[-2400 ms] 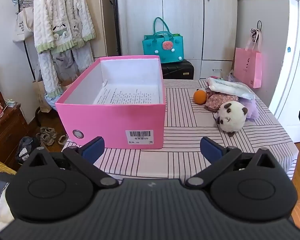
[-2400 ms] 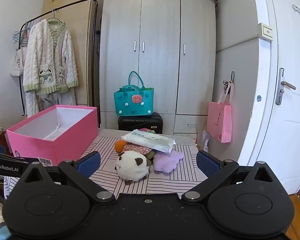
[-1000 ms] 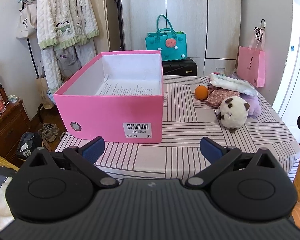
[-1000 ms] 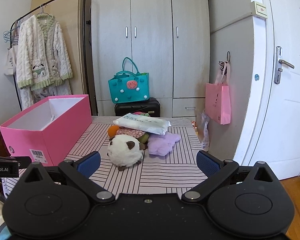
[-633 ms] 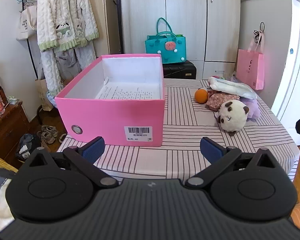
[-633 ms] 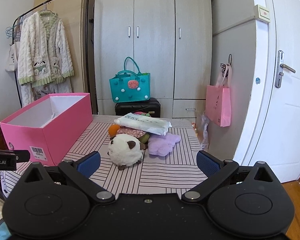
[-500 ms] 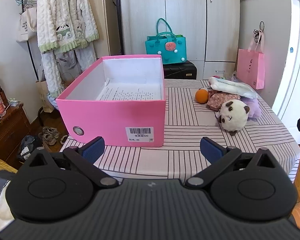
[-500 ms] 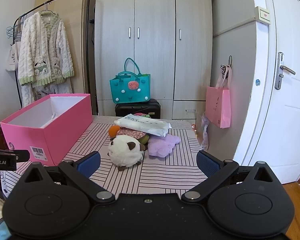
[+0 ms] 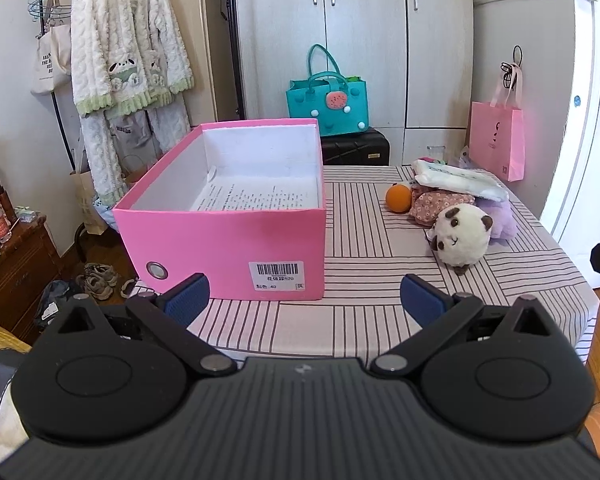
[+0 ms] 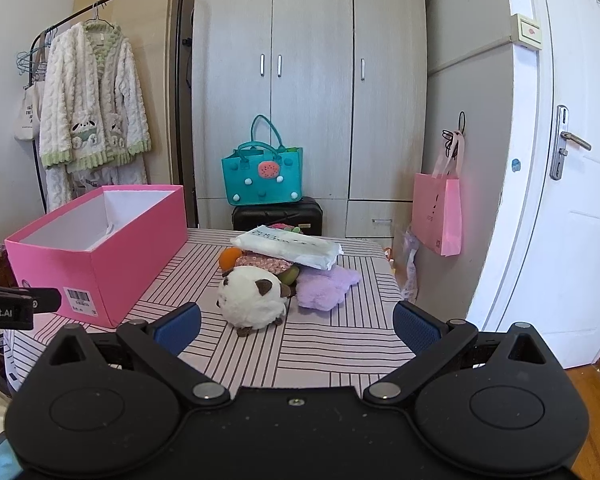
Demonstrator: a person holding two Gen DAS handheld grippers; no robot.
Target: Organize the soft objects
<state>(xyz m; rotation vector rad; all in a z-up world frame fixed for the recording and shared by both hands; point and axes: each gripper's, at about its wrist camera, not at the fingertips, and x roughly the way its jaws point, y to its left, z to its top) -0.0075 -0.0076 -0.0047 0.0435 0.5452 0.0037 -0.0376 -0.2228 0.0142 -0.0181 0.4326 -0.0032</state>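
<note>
A pink box (image 9: 220, 232) (image 10: 100, 256) stands open on the striped table (image 9: 360, 320), with only a printed sheet inside. To its right lies a pile of soft things: a white panda plush (image 9: 462, 238) (image 10: 252, 296), a purple plush (image 10: 326, 282), a floral pouch (image 9: 440, 202), an orange ball (image 9: 398, 198) and a white soft pack (image 10: 288, 246) on top. My left gripper (image 9: 304, 298) is open before the box's front wall. My right gripper (image 10: 296, 326) is open, short of the panda. Neither holds anything.
A teal bag (image 10: 262, 180) sits on a black case behind the table. A pink paper bag (image 10: 438, 212) hangs at the right by a white door (image 10: 572, 200). A clothes rack with a fluffy robe (image 9: 124, 48) stands at the left. A wooden cabinet (image 9: 12, 268) is at the near left.
Both views have shifted slightly: the left gripper has drifted a little toward the box, and the right gripper has eased closer to the panda. Both stay open and empty.
</note>
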